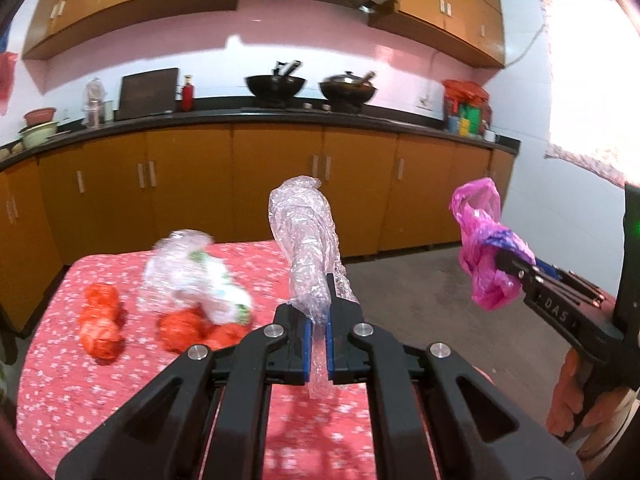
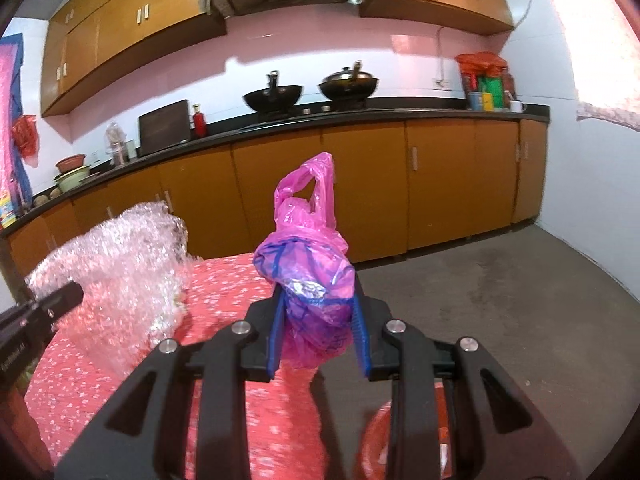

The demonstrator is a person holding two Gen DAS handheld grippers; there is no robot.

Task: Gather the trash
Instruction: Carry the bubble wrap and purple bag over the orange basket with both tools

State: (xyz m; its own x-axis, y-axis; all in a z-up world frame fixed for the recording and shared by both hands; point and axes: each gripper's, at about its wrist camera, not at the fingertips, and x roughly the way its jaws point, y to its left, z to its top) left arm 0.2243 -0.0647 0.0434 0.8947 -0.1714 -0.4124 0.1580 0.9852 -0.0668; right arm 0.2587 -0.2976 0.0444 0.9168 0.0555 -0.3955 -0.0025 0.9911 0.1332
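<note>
Two hand-held grippers are seen raised above a table (image 1: 52,380) covered in a red cloth with small white flowers. The left hand-held gripper (image 1: 318,320) is clamped on a twisted wad of clear plastic wrap (image 1: 308,236), which is pinched between the blue pads and sticks up and forward above the table's far edge, with a short tail hanging below the jaws. The right hand-held gripper (image 2: 320,320) is closed on a crumpled pink plastic bag (image 2: 308,272) with blue markings; the bag bulges out between the blue pads and its handles stand up above them. In the left wrist view the same pink bag is carried to the right of the table, over the grey floor (image 1: 420,300), and part of a hand (image 1: 568,396) is visible on the right gripper's handle. Several pieces of trash lie on the table toward its far left part: a blurred bundle of clear and white plastic (image 1: 192,280), an orange-red crumpled bag (image 1: 100,322) to its left, and two more orange-red lumps (image 1: 182,330) touching the bundle's near side. Behind the table, a run of brown cabinets (image 1: 276,184) is topped by a dark counter on which two woks (image 1: 276,86) stand.
</note>
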